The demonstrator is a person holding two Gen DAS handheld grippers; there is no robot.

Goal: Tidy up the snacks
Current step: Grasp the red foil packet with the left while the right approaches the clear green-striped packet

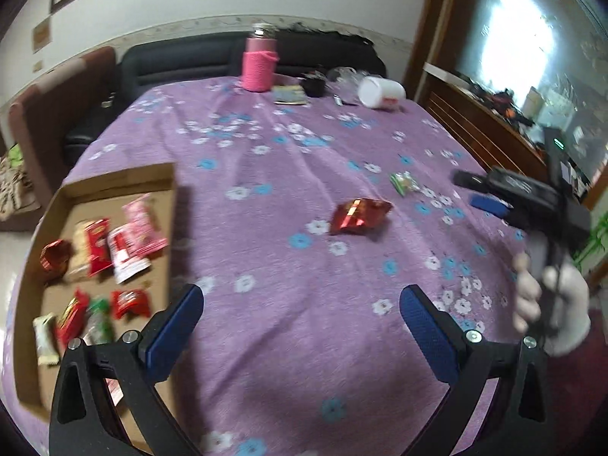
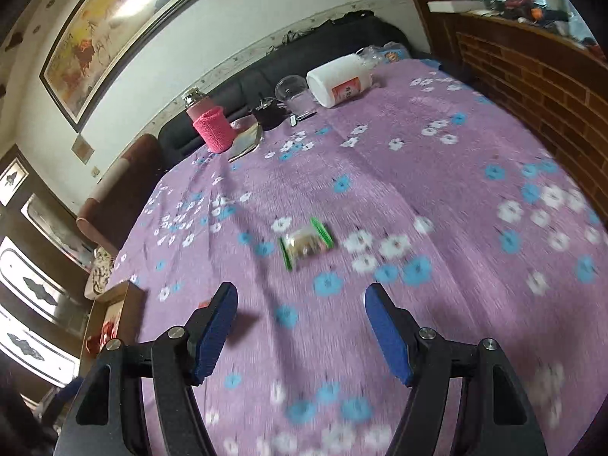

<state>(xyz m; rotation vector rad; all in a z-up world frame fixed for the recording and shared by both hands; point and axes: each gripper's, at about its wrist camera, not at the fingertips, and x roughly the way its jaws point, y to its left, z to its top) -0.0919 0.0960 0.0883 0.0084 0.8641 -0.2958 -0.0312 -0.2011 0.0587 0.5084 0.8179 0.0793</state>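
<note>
- Far left, my cardboard tray (image 1: 114, 180) sits at the table's left edge; my left claw's arm covers its near corner, and in the right wrist view only a corner of it (image 2: 125, 296) shows, w/ sth red inside.
- Snacks in the tray are blurred, so count is approx: about 9 packets – mostly red ones, a pink one (image 1: 142, 228), a white-and-red one, a green one, a pale bar at the near left. Can't read any labels.
- My left claw (image 1: 302, 323): jaws spread wide, nothing between the blue pads, only purple flowered tablecloth (image 1: 266, 159) under them.
- Centre of cloth: 1 red foil packet (image 1: 359, 214), lying loose, well apart from the tray.
- Just right of it & a bit farther back: 1 green-edged clear packet (image 1: 404, 182); in the right wrist view it (image 2: 306, 243) lies ahead of my right claw, contents brownish, blurry.
- My right claw (image 2: 300, 326): jaws wide apart, empty, not touching the green packet. Seen from the left cam it (image 1: 482, 193) is smeared; my gloved right hand (image 1: 547, 304) grips its handle, partly cut by the frame edge.
- Far edge of table, left to right: 1 pink bottle in a knit sleeve (image 1: 260, 60), 1 flat booklet-like thing, a small dark obj I can't ID, 1 clear cup (image 2: 290, 89), 1 white jar tipped on its side (image 2: 340, 79).
</note>
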